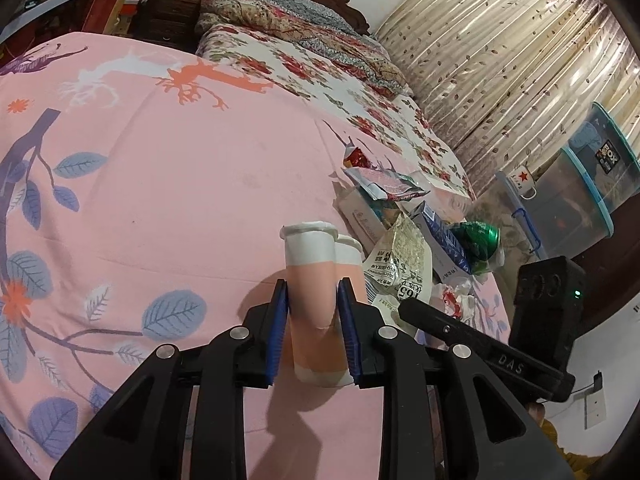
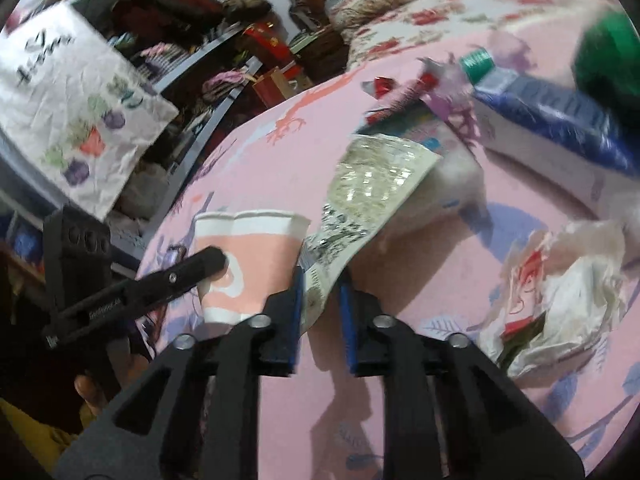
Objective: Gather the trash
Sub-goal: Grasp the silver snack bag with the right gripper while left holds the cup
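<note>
Left claw (image 1: 313, 307) clenched on flattened paper cup (image 1: 311, 280). Right claw (image 2: 320, 295) apart around clear wrapper (image 2: 362, 196), contact unclear. Green can (image 2: 608, 52) blurred, cut off far right.

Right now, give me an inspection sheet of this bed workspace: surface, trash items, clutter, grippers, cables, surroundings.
Surface: pink leaf-print bedsheet, floral quilt behind it.
Job's things: pink-and-white paper cup lying crushed between the left gripper's fingers; clear printed wrapper running between the right gripper's fingers; green can, blue-and-white carton, crumpled red-and-white wrapper, red snack packets piled on the sheet.
Clutter: patterned white paper bag hanging in the right wrist view.
Grippers: left gripper shut on the cup; right gripper around the wrapper's end, grip cannot be judged.
Cables: nothing seen.
Surroundings: leaf-print curtain, clear storage bins, mug, crowded shelves.
</note>
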Tool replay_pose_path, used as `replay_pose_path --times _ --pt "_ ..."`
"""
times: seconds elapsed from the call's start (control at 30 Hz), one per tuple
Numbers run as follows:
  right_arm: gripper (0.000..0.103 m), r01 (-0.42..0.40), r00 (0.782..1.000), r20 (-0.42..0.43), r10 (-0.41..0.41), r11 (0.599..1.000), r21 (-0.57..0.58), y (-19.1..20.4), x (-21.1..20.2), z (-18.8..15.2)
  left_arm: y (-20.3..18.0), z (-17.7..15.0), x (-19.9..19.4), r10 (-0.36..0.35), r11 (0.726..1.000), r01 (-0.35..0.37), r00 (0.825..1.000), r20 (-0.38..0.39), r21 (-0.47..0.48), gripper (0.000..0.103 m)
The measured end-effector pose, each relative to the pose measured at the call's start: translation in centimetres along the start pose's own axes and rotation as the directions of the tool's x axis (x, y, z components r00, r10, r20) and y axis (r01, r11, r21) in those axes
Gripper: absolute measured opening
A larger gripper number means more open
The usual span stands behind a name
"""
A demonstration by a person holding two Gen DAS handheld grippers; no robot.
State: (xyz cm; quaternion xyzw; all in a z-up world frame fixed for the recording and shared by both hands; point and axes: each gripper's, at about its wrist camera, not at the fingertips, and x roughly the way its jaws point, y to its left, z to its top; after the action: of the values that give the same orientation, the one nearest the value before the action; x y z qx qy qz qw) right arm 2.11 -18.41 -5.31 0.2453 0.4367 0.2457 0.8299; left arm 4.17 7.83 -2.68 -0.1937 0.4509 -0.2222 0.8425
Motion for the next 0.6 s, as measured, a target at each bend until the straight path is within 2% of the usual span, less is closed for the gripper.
replay_pose_path --times 0.07,0.1,0.23,0.27,0.33,0.37,0.4,0.5,0.6 --pt "0.063 -0.030 0.999 0.036 0.028 0.999 0.036 -0.4 -0.4 0.1 -0.3 -0.2 -0.1 0.005 1.000 -0.005 1.000 0.000 0.004 0.024" --pt "0.066 -0.024 0.999 0.050 0.023 0.999 0.032 -0.2 -0.5 0.2 -0.4 -0.3 -0.1 0.007 1.000 -0.007 1.000 -0.001 0.004 0.024" --pt "0.064 -0.006 0.999 0.040 0.005 1.000 0.016 0.3 0.2 1.0 -0.3 -0.4 -0.1 0.013 1.000 -0.013 1.000 -0.003 0.000 0.024" --pt "0.060 0.002 0.999 0.036 -0.002 1.000 0.019 0.1 0.5 1.2 -0.4 -0.4 0.0 0.014 1.000 -0.014 1.000 -0.004 -0.001 0.024" --pt "0.038 0.037 0.999 0.001 -0.037 0.999 0.018 0.0 1.7 1.4 -0.7 -0.4 0.0 0.018 1.000 -0.018 1.000 -0.005 0.001 0.024" --pt "0.023 0.036 0.999 -0.030 -0.035 0.999 0.022 0.0 2.5 1.6 -0.8 -0.5 -0.1 0.019 1.000 -0.019 1.000 -0.004 0.004 0.024" --pt "0.019 0.024 0.999 -0.032 -0.023 0.999 0.029 0.1 2.7 1.6 -1.0 -0.5 -0.1 0.017 1.000 -0.017 1.000 -0.004 0.006 0.024" --pt "0.017 0.015 1.000 0.020 -0.015 0.999 -0.044 1.9 1.5 1.3 -1.4 -0.7 -1.1 -0.005 1.000 0.004 1.000 0.024 0.019 0.022" --pt "0.017 0.027 0.991 0.133 -0.003 0.983 -0.181 4.7 -1.3 1.0 -2.0 -0.5 -2.3 -0.035 0.999 0.034 0.998 0.060 0.023 0.022"
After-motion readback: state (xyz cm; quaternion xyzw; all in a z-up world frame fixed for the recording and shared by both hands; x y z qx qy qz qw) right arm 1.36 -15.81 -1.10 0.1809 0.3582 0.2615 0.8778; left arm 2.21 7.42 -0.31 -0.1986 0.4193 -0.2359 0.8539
